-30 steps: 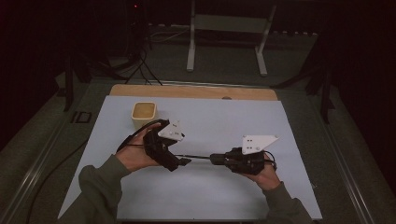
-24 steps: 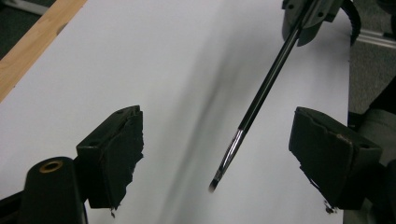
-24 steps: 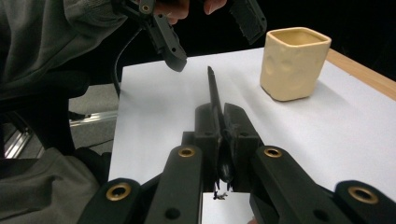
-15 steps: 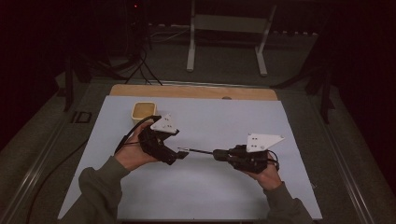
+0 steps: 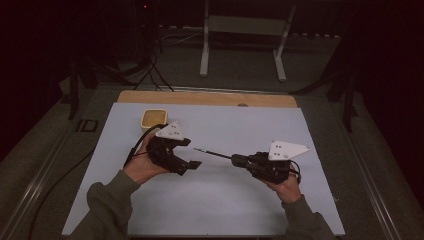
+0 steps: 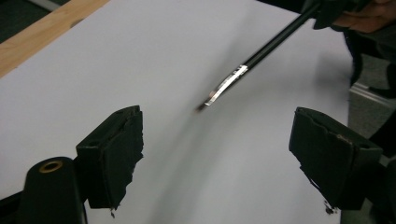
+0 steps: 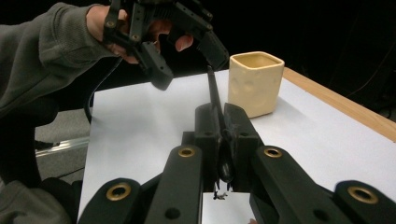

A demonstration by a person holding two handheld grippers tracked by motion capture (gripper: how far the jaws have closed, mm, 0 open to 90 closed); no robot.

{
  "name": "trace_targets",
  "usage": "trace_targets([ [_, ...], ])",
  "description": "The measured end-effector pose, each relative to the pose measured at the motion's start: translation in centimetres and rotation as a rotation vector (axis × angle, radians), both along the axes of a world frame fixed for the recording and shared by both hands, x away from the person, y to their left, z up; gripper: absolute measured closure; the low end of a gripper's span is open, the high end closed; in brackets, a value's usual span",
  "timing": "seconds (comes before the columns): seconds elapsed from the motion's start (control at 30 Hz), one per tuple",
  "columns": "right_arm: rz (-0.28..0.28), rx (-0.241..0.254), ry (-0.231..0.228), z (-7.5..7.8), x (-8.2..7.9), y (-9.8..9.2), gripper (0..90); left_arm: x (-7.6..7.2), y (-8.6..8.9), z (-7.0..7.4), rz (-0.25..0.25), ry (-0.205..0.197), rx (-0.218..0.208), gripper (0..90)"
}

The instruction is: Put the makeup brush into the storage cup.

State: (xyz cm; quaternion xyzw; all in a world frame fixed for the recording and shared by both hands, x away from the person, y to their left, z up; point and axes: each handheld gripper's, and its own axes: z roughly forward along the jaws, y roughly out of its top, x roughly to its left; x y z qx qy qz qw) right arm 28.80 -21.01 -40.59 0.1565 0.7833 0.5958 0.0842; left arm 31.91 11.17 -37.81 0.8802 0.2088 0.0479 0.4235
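Over the white tabletop [image 5: 210, 210], the right gripper [image 5: 239, 161] has its fingers clamped on a thin black pen [image 5: 212, 153] that points at the left gripper [image 5: 192, 165], whose fingers stand wide apart and empty, the cream cup [image 5: 152, 119] just behind it.

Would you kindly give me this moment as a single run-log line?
right gripper: shut on pen | pen: tip aimed at left gripper | left gripper: open, nothing between the jaws | cup: upright on sheet, untouched
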Motion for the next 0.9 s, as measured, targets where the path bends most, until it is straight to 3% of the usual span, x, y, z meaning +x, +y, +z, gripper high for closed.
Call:
trace_targets([
  [0.23, -0.011, 0.034, -0.003, 0.22, -0.02, -0.38, 84.9, 0.18, -0.02, -0.41, -0.01, 0.023, -0.045, 21.7],
  [0.4, -0.002, 0.054, -0.001, 0.32, -0.01, -0.55, 84.8, 0.11, 0.01, -0.35, -0.032, 0.018, -0.068, 23.7],
  [0.63, -0.003, 0.074, -0.004, 0.43, -0.08, -0.63, 84.8, 0.15, 0.21, -0.2, -0.056, 0.029, -0.128, 27.5],
  [0.9, -0.017, 0.094, -0.01, 0.54, -0.1, -0.87, 84.8, 0.49, 0.28, -0.48, -0.062, 0.067, -0.216, 32.1],
])
